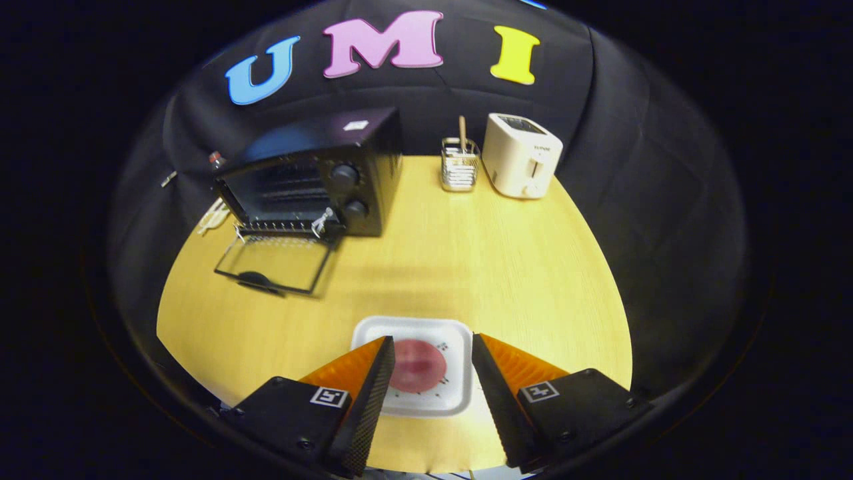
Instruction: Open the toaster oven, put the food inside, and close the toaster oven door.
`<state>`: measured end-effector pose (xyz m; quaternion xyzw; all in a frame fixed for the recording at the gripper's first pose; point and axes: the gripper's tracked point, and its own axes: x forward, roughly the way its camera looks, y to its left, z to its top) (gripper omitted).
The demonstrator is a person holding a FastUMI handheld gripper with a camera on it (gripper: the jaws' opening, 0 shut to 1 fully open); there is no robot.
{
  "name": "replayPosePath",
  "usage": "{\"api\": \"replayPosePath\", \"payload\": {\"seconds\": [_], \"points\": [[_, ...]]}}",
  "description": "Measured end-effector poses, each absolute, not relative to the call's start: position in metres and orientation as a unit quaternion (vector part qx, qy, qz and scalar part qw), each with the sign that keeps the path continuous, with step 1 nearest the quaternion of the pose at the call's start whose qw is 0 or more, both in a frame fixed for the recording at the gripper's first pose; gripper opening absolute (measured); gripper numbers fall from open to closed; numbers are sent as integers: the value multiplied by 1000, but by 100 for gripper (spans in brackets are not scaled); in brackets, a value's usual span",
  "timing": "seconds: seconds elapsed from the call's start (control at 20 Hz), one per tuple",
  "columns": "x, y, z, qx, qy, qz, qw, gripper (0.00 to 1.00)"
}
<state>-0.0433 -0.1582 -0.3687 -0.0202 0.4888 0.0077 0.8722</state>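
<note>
A black toaster oven (313, 177) stands at the back left of the wooden table, its glass door (274, 263) folded down flat onto the table in front of it. A round reddish slice of food (418, 365) lies on a white square plate (413, 330) near the table's front edge. My gripper (432, 348) hovers over that plate, open, with the food showing in the gap between the two fingers. Neither finger touches the food or the plate as far as I can tell.
A white pop-up toaster (521, 155) stands at the back right, with a wire rack holding a wooden utensil (460, 164) beside it. Bare wooden table (466, 260) stretches between the plate and the oven. Small items (214, 215) lie left of the oven.
</note>
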Motion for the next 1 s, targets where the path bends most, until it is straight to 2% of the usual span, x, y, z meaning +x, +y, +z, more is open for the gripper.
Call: {"api": "replayPosePath", "payload": {"seconds": [0.15,0.45,0.6,1.0], "points": [[-57,-177,-407,-19,530,8,847,74],[-56,-196,-458,-24,577,7,817,74],[-54,-196,-469,-1,596,3,803,49],[-52,-201,-470,20,632,8,775,53]]}}
